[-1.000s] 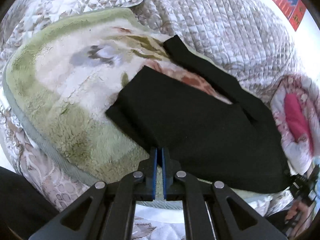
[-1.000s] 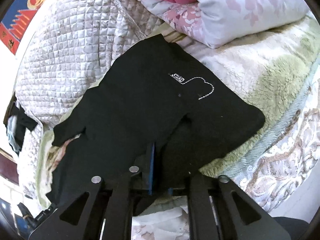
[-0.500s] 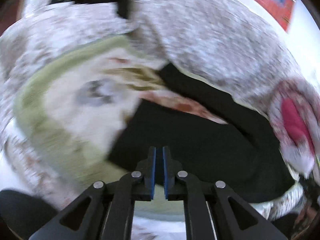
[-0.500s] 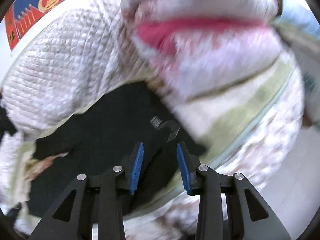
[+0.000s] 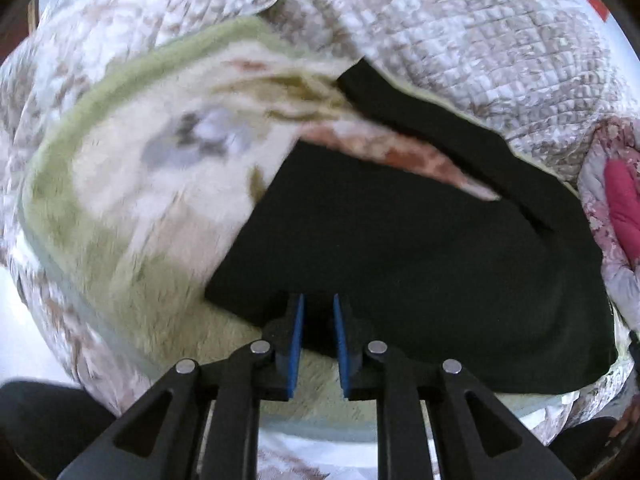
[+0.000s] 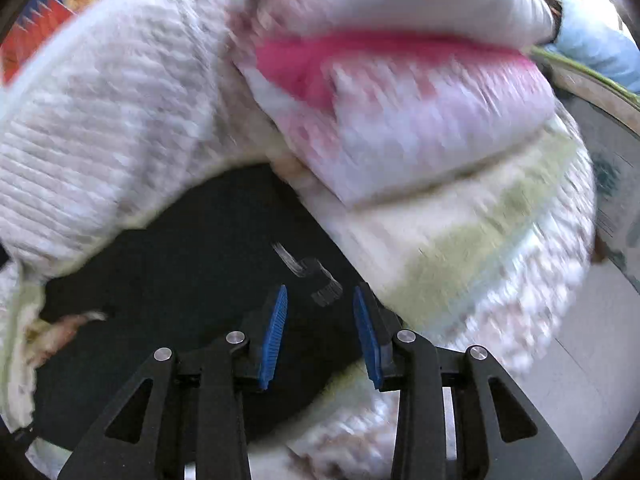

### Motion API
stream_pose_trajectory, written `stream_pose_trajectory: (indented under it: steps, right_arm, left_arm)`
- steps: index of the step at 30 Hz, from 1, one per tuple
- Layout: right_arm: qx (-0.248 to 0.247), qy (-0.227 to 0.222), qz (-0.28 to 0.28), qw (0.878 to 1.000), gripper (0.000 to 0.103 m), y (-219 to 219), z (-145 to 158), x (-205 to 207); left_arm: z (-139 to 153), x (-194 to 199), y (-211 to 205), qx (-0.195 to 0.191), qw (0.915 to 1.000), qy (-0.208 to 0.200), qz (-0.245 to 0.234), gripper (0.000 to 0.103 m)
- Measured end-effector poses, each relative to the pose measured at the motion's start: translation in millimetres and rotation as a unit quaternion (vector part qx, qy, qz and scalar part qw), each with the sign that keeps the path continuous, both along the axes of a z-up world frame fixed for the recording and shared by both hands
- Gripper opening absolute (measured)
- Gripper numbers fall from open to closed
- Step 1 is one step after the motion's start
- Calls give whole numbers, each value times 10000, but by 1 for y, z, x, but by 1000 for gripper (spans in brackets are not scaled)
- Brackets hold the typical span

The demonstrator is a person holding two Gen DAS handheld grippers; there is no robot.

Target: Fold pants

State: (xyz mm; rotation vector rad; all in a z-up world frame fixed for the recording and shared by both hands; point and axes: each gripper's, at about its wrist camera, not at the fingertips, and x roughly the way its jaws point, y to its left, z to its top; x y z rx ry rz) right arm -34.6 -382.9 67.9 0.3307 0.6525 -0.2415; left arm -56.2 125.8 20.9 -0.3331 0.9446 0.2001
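Observation:
Black pants (image 5: 420,248) lie spread on a fleecy green and cream blanket (image 5: 132,184) on a bed. One leg reaches back under the quilt edge. My left gripper (image 5: 318,304) is slightly open and empty, with its tips over the near hem of the pants. In the right wrist view the pants (image 6: 192,264) show a white printed mark (image 6: 308,276). My right gripper (image 6: 320,300) is open and empty, just above the pants near that mark. Both views are blurred by motion.
A quilted grey-white bedspread (image 5: 460,32) covers the back of the bed. A floral pillow with a pink garment (image 6: 400,92) lies beside the pants' waist end. The bed edge and pale floor (image 6: 580,360) are at the right.
My right gripper has let go of the pants and opened, swinging toward the pillow side. My left gripper has opened a little from shut and released the hem. Both cameras are moving.

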Motion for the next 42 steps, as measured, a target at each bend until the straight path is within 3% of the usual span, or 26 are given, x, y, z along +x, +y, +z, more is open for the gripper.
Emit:
stream_pose_trajectory:
  steps: [4, 6, 10, 13, 17, 18, 20, 24, 33, 37, 42]
  right_arm:
    - [1, 187, 1099, 9938, 35, 29, 3, 33]
    - [-208, 392, 1493, 9878, 35, 44, -3, 54]
    - [-285, 1085, 1856, 9762, 35, 61, -31, 92]
    - [-248, 1289, 1890, 9732, 35, 67, -44, 110]
    - [-166, 1052, 2118, 9715, 36, 83, -30, 117]
    - [-169, 984, 2213, 9701, 42, 88, -29, 121]
    - [-195, 849, 2410, 9666, 52, 100, -25, 124]
    - [-203, 600, 2834, 9569, 54, 123, -30, 122]
    - [-125, 843, 3233, 9424, 54, 150, -51, 117]
    - [-218, 899, 3454, 9339, 54, 167, -55, 118]
    - [-418, 976, 3575, 9279, 54, 176, -59, 118]
  left_arm:
    - [10, 32, -13, -44, 9984, -319, -468, 26]
    - [7, 59, -18, -79, 9978, -240, -610, 27]
    - [-18, 100, -17, 145, 9972, 218, -704, 27]
    - [-22, 114, -9, 267, 9975, 196, -632, 27]
    - [-18, 126, -3, 315, 9980, 206, -505, 27]
    - [-15, 123, -4, 265, 9981, 107, -548, 27]
    - [-6, 116, -16, 276, 9970, -154, -712, 28]
    - [0, 106, -41, 245, 9924, -443, -1120, 30]
    - [-10, 104, -74, 370, 9866, -379, -1542, 44]
    - [-11, 103, -80, 435, 9835, -440, -1697, 53]
    - [-12, 106, -83, 455, 9820, -463, -1776, 57]
